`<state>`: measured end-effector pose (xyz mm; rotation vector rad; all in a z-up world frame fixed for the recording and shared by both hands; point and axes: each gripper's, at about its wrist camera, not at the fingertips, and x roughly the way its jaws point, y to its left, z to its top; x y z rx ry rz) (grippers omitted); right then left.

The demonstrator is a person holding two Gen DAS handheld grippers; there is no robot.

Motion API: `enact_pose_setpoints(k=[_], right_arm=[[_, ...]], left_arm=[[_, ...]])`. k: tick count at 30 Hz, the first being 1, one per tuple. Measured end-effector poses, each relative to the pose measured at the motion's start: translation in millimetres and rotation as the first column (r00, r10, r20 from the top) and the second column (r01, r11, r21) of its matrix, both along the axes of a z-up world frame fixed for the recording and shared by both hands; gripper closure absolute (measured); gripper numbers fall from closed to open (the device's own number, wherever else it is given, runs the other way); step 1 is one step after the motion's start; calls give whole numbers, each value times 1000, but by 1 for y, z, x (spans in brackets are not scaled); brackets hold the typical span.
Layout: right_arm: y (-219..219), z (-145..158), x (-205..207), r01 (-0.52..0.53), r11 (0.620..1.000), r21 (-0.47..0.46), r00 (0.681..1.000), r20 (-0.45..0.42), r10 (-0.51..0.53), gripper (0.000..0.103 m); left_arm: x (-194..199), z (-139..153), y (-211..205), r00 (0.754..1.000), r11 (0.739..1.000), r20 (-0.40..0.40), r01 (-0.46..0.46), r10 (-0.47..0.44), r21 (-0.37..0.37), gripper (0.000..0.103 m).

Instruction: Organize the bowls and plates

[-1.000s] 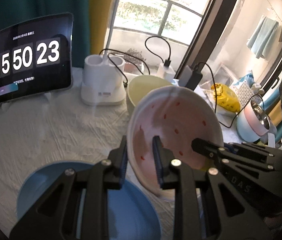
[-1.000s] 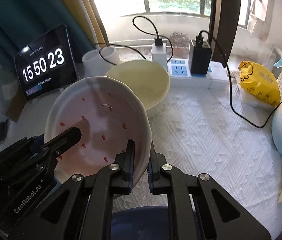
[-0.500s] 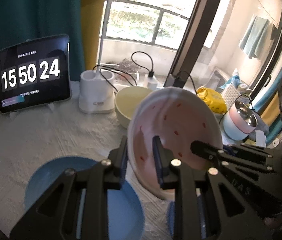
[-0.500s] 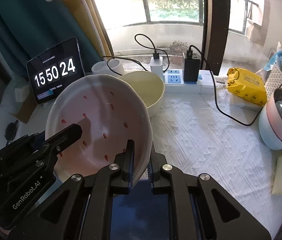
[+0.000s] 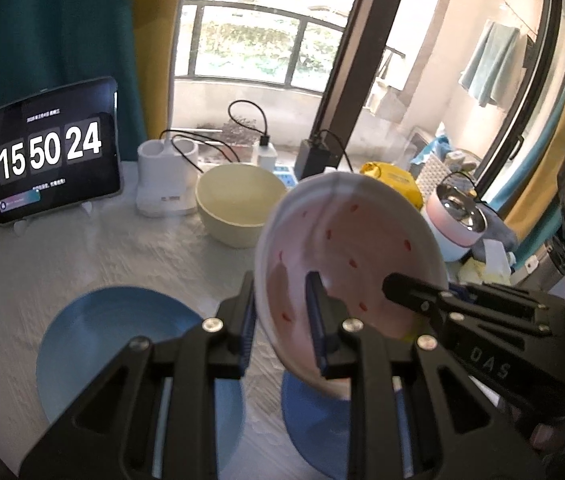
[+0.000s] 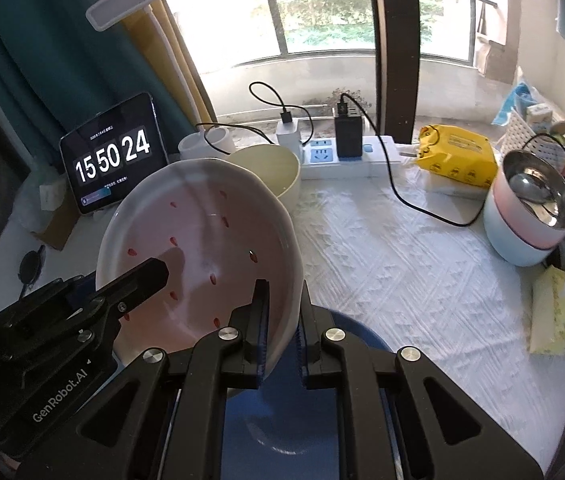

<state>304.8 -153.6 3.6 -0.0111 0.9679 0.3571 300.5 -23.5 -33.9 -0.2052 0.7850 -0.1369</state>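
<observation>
sunlit window behind, white textured worktop [image 6: 382,264] below. pink bowl [image 6: 202,248] is up in the air, tilted, over the blue plates [image 5: 94,344]; left claw [image 5: 280,320] and right claw [image 6: 280,336] each pinch its rim. i'd level it, keep both grips matched, then head for the yellow bowl [image 5: 238,204].

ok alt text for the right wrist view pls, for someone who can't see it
Two black grippers, the right gripper and the left gripper, clamp opposite rims of a tilted pink bowl above a blue plate. Behind it, on a white tablecloth, stand a yellow bowl and a clock tablet.
</observation>
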Motion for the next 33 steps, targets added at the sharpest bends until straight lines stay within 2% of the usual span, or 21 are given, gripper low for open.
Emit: enact_pose_setpoints(k=[12, 33], right_arm=[[-29, -7, -23, 48, 999, 17, 999, -18, -47, 90], [-64, -59, -44, 111, 993, 34, 987, -118, -106, 90]], left_arm=[[-21, -11, -27, 998, 998, -32, 55, -54, 14, 79], [-38, -62, -63, 982, 990, -156, 119, -105, 82, 79]])
